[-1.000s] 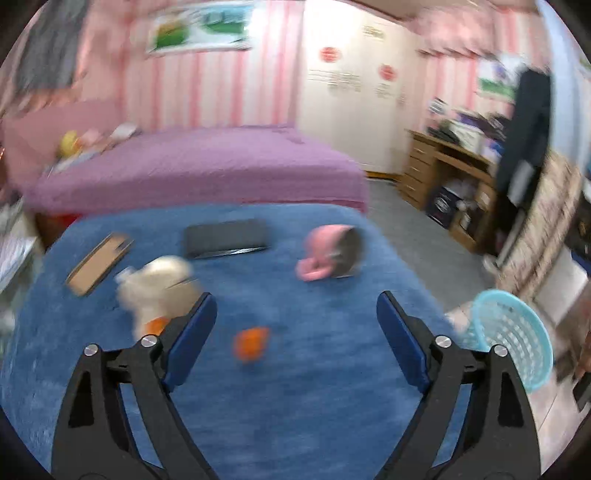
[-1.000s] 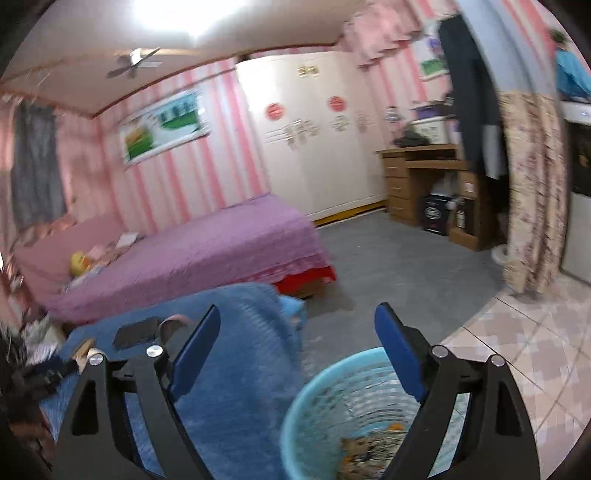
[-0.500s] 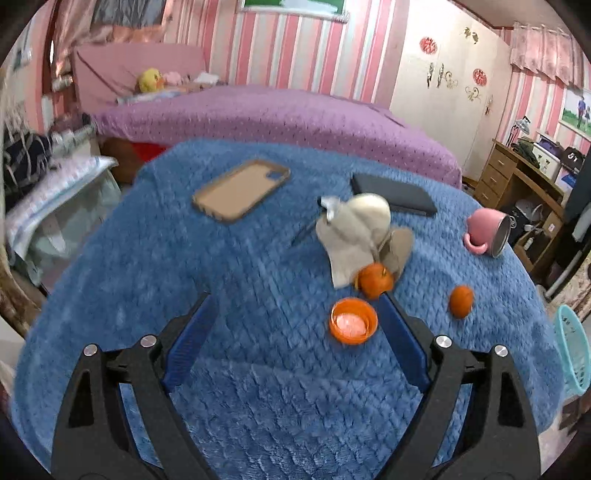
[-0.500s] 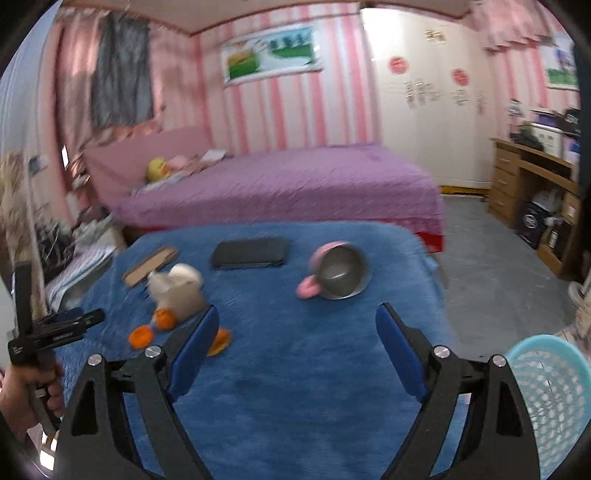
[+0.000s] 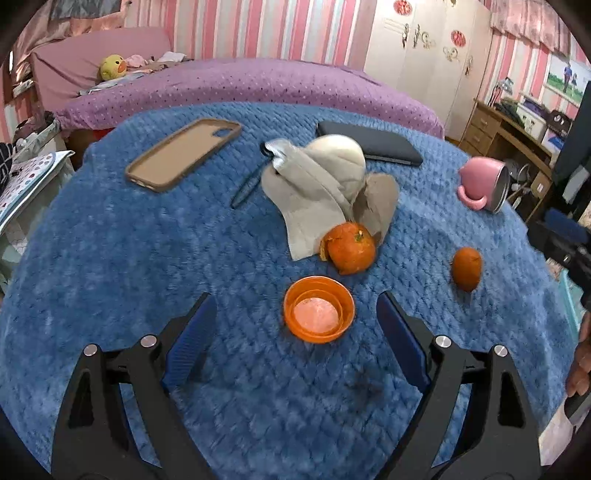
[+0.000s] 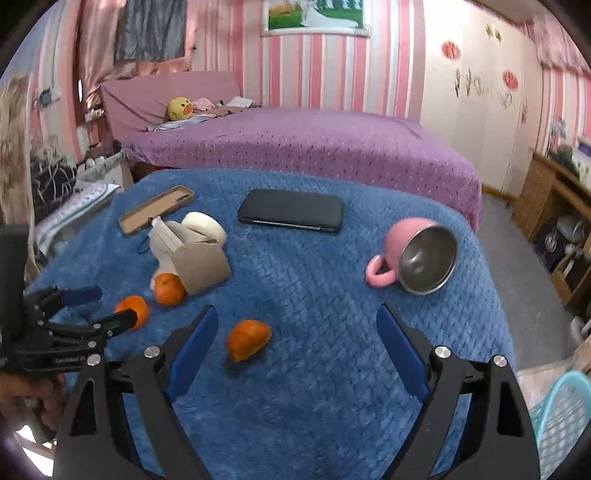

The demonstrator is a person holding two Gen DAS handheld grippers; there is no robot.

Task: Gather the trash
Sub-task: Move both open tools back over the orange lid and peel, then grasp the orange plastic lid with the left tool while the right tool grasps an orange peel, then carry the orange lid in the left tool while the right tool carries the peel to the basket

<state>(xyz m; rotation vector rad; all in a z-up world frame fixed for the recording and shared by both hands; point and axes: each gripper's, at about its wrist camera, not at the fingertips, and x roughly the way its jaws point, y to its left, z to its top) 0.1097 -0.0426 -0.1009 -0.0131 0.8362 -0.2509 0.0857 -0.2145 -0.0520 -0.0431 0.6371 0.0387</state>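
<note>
I see my left gripper point(image 5: 293, 319) released, its fingers either side of the orange peel cup point(image 5: 318, 315). My right gripper point(image 6: 297, 325) is released too, near a peel piece point(image 6: 246, 339) on the blue desk point(image 6: 332, 369).

Pink-and-white striped walls point(image 6: 325, 70) close the room at twelve o'clock, bearing a framed landscape picture point(image 6: 314, 16). Below stands a bed with a purple spread point(image 6: 314, 144). At two o'clock is a white wardrobe point(image 6: 476, 96); at three, a wooden desk point(image 6: 554, 199) on grey floor point(image 6: 498, 221).

Home bedroom. Purple-covered bed point(image 6: 303, 147) with plush duck point(image 6: 180, 108); behind the bed, pink striped walls point(image 6: 317, 70). White wardrobe point(image 6: 476, 99) right of the bed.
</note>
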